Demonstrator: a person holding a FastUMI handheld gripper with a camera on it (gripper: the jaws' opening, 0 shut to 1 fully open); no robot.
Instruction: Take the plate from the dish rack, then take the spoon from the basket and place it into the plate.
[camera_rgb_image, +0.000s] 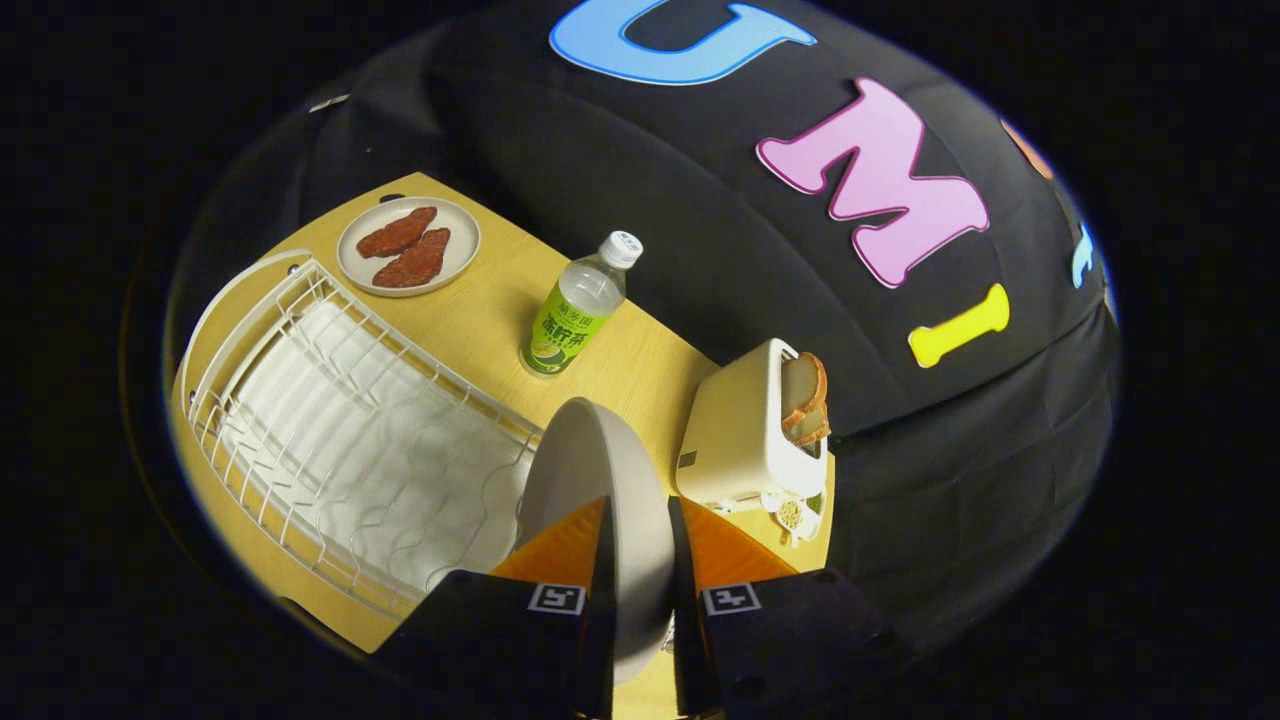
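We've got the gripper (638, 545) at bottom centre of frame, fingers pointing up & fwd, closed to a narrow gap, both pressing on the plate (600, 470) held edge-on betw. them.

The wooden surface (480, 330) carries a white dish rack (340, 440) at nine o'clock, a plate of meat (409, 246) at eleven, a bottle (580, 305) centrally, and a toaster (750, 430) at three.

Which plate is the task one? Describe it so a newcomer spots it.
Start at the white wire dish rack on the wooden table. The task plate stands on edge just past its corner, clamped in the tool. Unlike the flat plate of meat beyond the rack, it is empty.
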